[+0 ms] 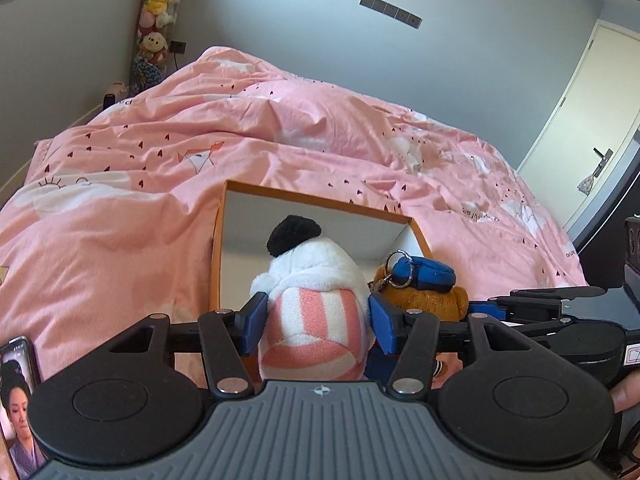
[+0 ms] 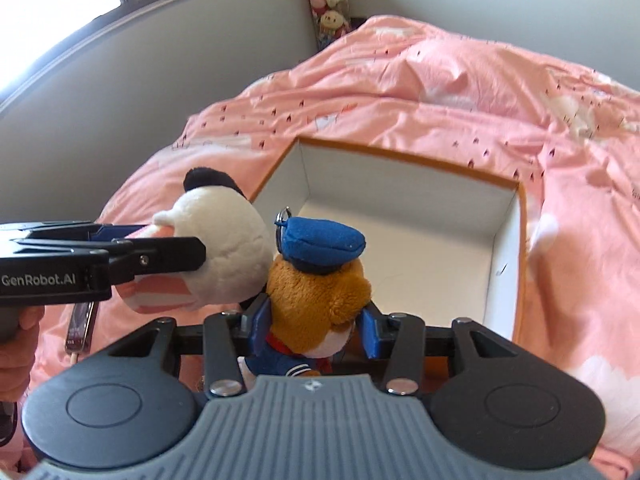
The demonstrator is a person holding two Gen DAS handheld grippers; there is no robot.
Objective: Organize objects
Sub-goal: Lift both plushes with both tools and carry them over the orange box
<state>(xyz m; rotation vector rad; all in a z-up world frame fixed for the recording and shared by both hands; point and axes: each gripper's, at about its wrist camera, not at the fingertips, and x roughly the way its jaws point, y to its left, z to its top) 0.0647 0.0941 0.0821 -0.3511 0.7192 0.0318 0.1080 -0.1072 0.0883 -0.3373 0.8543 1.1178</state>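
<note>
two plush toys (image 1: 316,312) (image 2: 316,300), one box (image 2: 508,248)

I see a white plush toy (image 1: 316,300) with a black ear and a pink-striped body, held up clear of the bed. A brown bear (image 2: 316,300), blue cap, sailor top, hangs just beside it. The orange box (image 2: 516,256), white inside, sits open on the pink duvet.
</note>
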